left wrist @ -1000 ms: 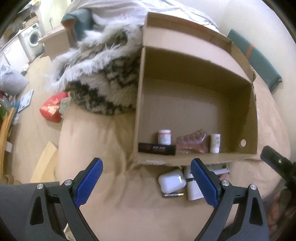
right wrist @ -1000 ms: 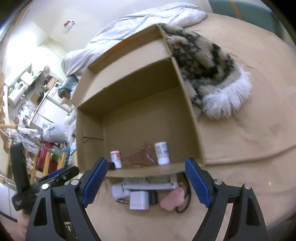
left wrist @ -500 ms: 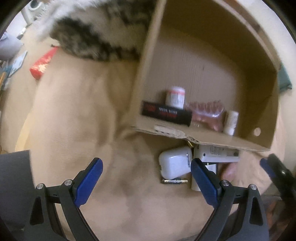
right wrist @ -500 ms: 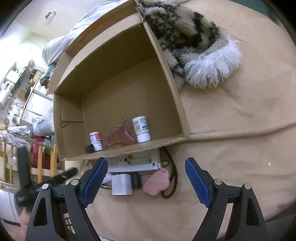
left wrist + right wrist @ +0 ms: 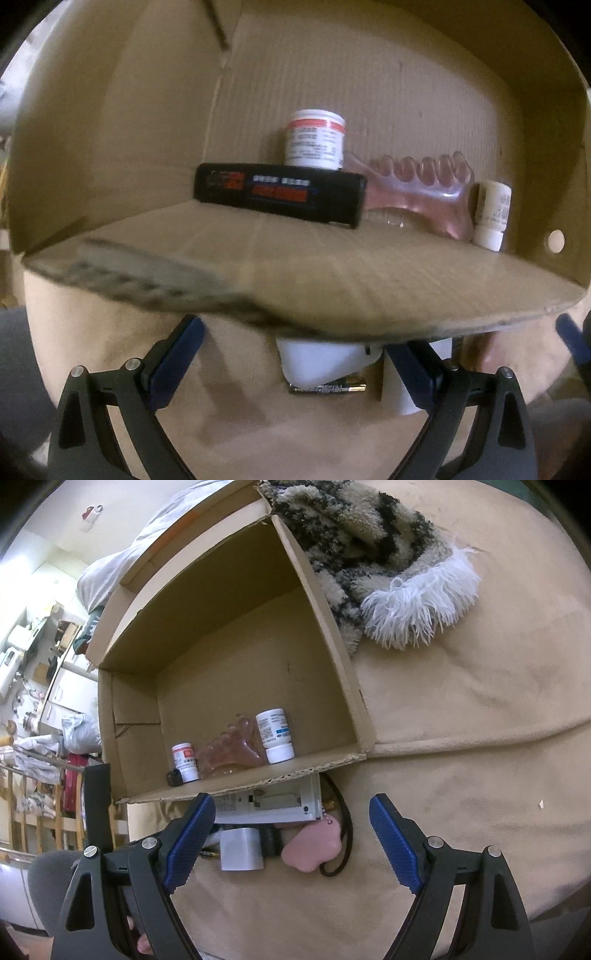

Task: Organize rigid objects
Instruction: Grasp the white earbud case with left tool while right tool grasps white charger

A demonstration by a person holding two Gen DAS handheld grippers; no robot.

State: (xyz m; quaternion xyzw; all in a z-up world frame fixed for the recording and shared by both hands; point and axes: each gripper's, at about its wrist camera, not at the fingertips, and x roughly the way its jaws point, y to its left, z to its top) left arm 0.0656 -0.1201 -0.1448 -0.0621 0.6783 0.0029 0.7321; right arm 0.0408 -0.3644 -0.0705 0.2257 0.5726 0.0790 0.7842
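The white earbud case (image 5: 321, 360) lies on the tan bedspread (image 5: 461, 775) just outside the cardboard box (image 5: 369, 280), at six o'clock from its front wall, a battery (image 5: 327, 387) touching it. In the last second I have dropped my left gripper (image 5: 291, 354) over it, jaws apart astride it, not gripping. I judge the pickup is next. My right gripper (image 5: 291, 834) hangs open, empty, above the pink pad (image 5: 312, 847).

2 bottles (image 5: 276, 734), 1 cardboard box (image 5: 332, 657), 1 battery (image 5: 328, 387).
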